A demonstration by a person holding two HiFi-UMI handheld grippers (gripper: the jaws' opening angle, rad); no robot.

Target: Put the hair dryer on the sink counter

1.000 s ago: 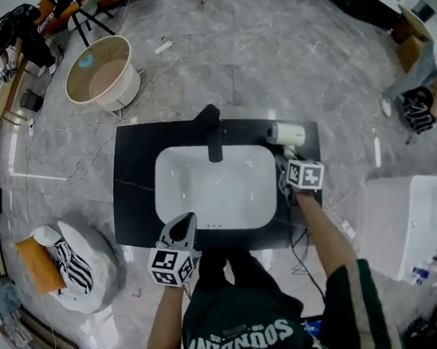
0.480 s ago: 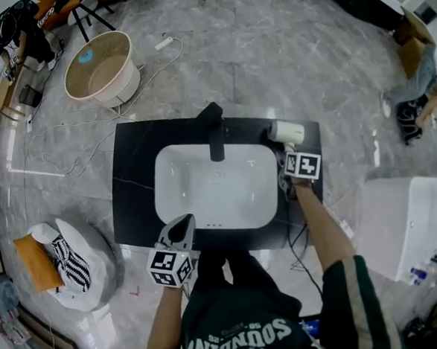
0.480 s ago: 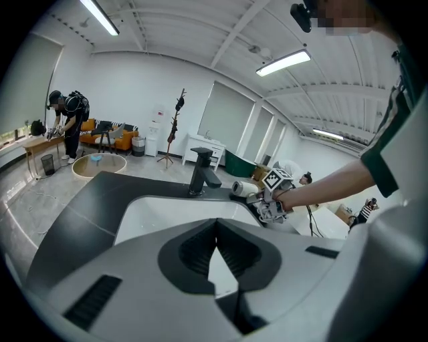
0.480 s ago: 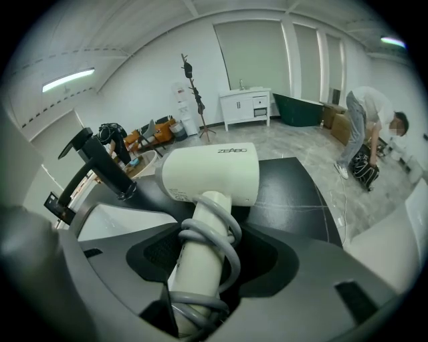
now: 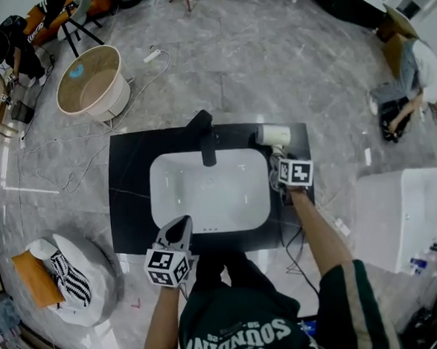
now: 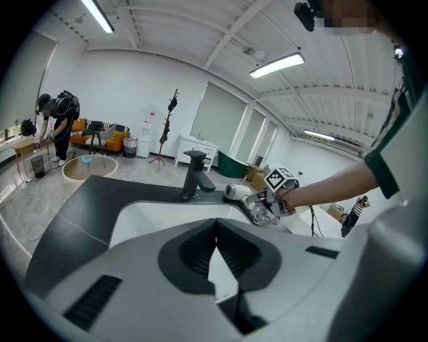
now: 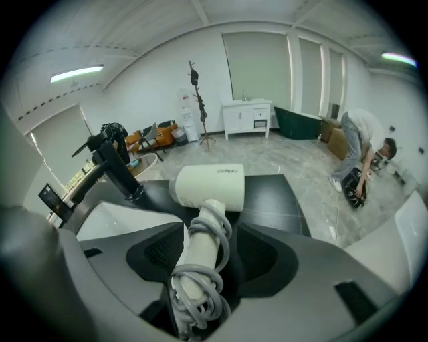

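Starting at the left: left gripper [image 5: 179, 226] parked over the near edge of the sink counter [image 5: 130, 185], jaws pressed together on nothing, taking no part for now. Then rightward across a matte black slab, flat and hard-looking, cut out around a glossy white basin [image 5: 209, 197], rectangular with softly rounded corners. Behind that, a black faucet [image 5: 203, 137]: squared-off upright post, spout reaching over the bowl. Right of the faucet, over the counter's back right corner, the hair dryer [image 5: 273, 136]: smooth off-white plastic, a short fat cylinder for a barrel, a slimmer handle wrapped in loops of rubbery grey cord [image 7: 195, 304]. Clamped by that handle, cord and all, in the right gripper [image 5: 280, 162], barrel pointing away. Judged to be at the placing step, release not yet made; cannot tell whether the barrel touches the slab. Calls next for lowering until the body rests on bare black surface clear of the basin's rim, then opening the jaws slowly and backing straight off, minding the cord loops, likely to snag on the pads, and the round barrel, likely to roll.
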